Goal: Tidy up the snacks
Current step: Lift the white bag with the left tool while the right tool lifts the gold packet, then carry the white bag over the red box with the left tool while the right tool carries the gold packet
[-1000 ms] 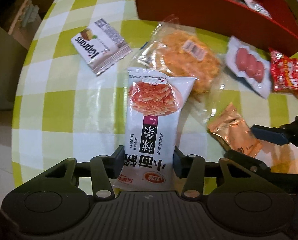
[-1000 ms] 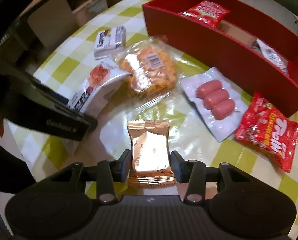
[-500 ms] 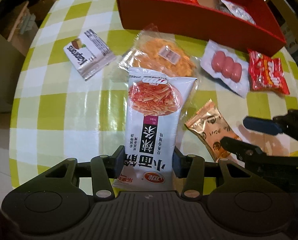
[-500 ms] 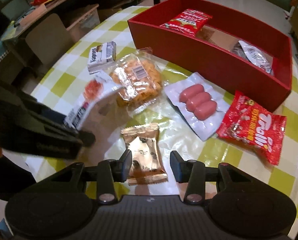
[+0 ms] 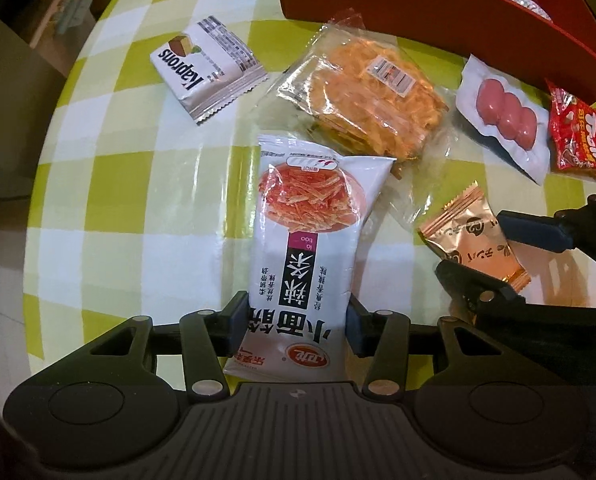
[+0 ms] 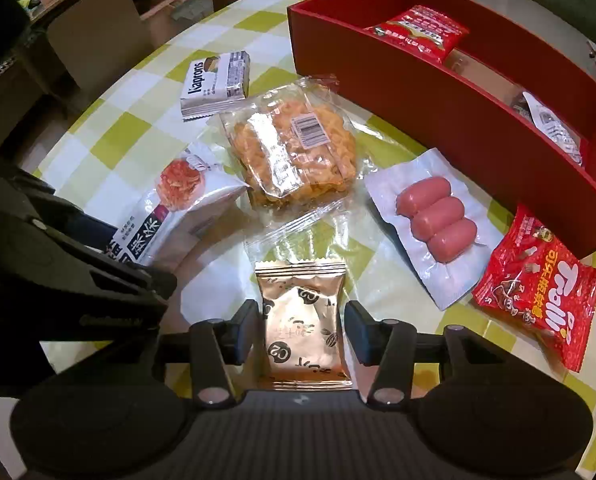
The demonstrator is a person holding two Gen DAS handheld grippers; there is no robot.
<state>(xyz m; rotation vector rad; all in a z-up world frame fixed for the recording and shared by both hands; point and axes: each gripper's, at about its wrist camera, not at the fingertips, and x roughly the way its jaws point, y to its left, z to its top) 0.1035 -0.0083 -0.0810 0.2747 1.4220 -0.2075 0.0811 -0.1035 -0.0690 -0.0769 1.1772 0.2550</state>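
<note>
While outside the box (image 6: pixel 418 92), six packets (image 6: pixel 294 152)

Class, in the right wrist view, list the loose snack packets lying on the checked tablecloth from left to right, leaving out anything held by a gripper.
White Kaprons wafer packet → clear bag of orange crackers → white vacuum pack of three pink sausages → red Trolli gummy bag.

Left tongs (image 5: pixel 296 320) clamped and opening, right tongs (image 6: pixel 300 326) opening

"kaprons" printed on the white wafer pack (image 6: pixel 216 80), 11 o'clock on the surface. "trolli" on the red gummy bag (image 6: pixel 538 292), 3 o'clock. "c2" on the gold sachet (image 6: pixel 302 320). chinese characters on the white spicy-strip bag (image 5: pixel 304 264), "hot" near its top. barcode label on the clear noodle pack (image 6: pixel 298 148), digits unreadable.
</note>
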